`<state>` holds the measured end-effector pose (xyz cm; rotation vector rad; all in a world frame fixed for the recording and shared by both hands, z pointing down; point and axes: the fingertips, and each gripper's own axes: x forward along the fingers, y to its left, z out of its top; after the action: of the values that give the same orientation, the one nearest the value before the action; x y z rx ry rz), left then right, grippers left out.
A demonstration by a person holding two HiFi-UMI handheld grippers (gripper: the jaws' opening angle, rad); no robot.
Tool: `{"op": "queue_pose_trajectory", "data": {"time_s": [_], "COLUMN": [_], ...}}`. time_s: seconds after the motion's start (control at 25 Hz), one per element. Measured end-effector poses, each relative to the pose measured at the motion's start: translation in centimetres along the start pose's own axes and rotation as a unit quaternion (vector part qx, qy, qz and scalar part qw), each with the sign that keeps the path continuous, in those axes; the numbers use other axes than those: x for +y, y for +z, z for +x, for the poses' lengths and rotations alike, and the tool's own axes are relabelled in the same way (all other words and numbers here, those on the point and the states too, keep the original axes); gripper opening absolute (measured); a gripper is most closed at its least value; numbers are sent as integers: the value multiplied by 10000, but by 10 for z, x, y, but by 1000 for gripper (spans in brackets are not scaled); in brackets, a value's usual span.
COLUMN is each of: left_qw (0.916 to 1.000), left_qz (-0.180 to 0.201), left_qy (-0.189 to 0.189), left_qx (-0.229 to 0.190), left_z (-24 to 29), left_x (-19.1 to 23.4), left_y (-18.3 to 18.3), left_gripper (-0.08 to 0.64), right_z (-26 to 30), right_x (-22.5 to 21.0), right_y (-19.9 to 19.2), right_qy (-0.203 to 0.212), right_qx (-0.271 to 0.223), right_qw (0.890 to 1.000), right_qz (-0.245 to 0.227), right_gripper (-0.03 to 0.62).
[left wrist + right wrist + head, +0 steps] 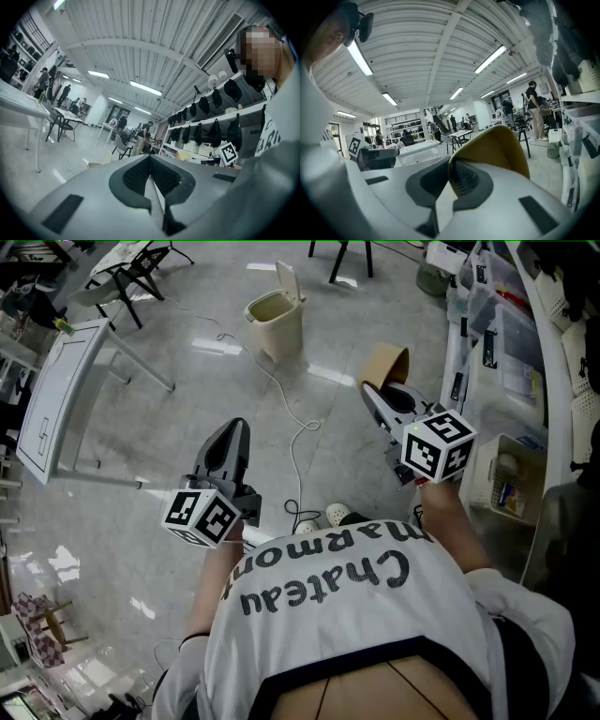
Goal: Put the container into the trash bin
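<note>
My right gripper [379, 397] is shut on a tan, cup-like container [386, 364], held in the air over the floor. In the right gripper view the container [494, 150] stands out past the jaws of the right gripper [452, 169], its rim pinched between them. A cream trash bin [277, 324] with its lid flipped up stands on the floor ahead, to the left of the container. My left gripper [232, 430] is shut with nothing in it, lower left of the bin. In the left gripper view, the bin [98, 162] shows just beyond the closed left gripper [151, 160].
A white table [56, 399] stands at the left. Along the right run shelves [511, 362] with boxes. A white cable [292, 442] snakes over the floor from the bin toward the person's shoes [319, 517]. A black chair [141, 263] is at the top left.
</note>
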<state>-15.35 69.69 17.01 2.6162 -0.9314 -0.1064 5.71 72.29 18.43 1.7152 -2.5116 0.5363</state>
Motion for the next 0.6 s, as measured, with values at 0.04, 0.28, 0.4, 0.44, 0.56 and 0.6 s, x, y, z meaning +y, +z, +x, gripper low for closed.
{"op": "queue_pose_trajectory", "data": {"time_s": [0.04,0.28,0.4,0.44,0.56,0.6], "left_qw": [10000,10000,10000,10000,10000,10000], "left_qz": [5,53,58,59,53,55], "left_qy": [4,11,5,2,-12,-12], "left_qx": [1,12,-13,-25,-48,-49], "left_z": [0,-5,-10,-12,-20,-23], "left_x": [0,2,6,8,13,15], "left_y": [0,2,6,7,11,12], "left_gripper": [23,23,23,23,22,23], "right_z": [0,1,2,2,4,4], "right_x": [0,3,7,9,17,21], "right_y": [0,0,2,3,5,6], "right_qy": [2,-6,-35,-50,-54,-26], "right_qx": [1,-28,-67,-85,-171,-202], "right_qw": [10000,10000,10000,10000,9998,9997], "right_qz": [-4,-1,5,11,96,129], "right_gripper": [32,32,32,32,32,32]}}
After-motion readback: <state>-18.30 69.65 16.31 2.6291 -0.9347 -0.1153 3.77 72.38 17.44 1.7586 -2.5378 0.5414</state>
